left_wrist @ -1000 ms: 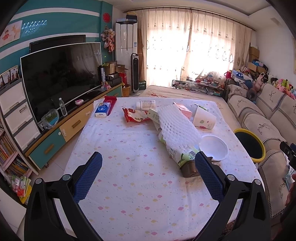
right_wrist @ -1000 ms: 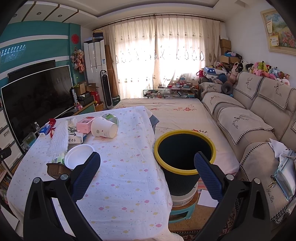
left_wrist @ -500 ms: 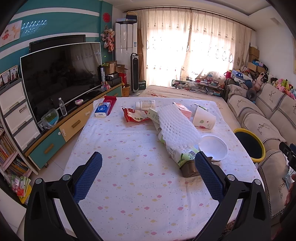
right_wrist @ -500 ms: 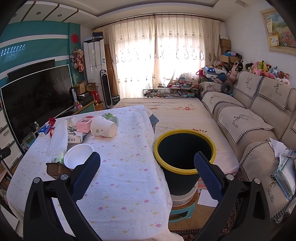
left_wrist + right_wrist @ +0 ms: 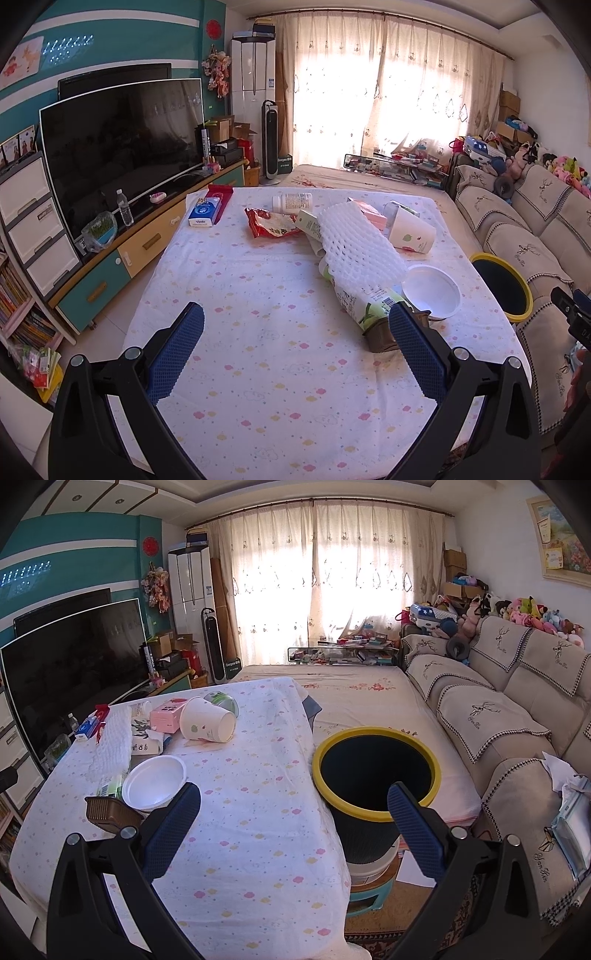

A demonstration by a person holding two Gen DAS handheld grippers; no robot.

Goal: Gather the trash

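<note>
Evidently nothing is picked up yet; this looks like the approach step. Left gripper [image 5: 291, 345] hovers over the table [image 5: 240, 369], jaws spread wide, empty. Trash lies across the far half, left to right: tissue pack [image 5: 204, 216], red wrapper [image 5: 269, 227], bottle [image 5: 292, 202], foam net [image 5: 360, 245] over a green carton [image 5: 364, 301], brown tray [image 5: 380, 334], white bowl [image 5: 431, 291], paper cup [image 5: 410, 233]. Right gripper [image 5: 293, 825] is likewise wide open, holding nothing, aimed between table edge and bin [image 5: 376, 775]. Bin stands just beside the table, dark inside; contents cannot be told. Bowl and cup look empty. Likely next move: close on the tray or bowl, nearest the grippers, then carry it to the bin.
</note>
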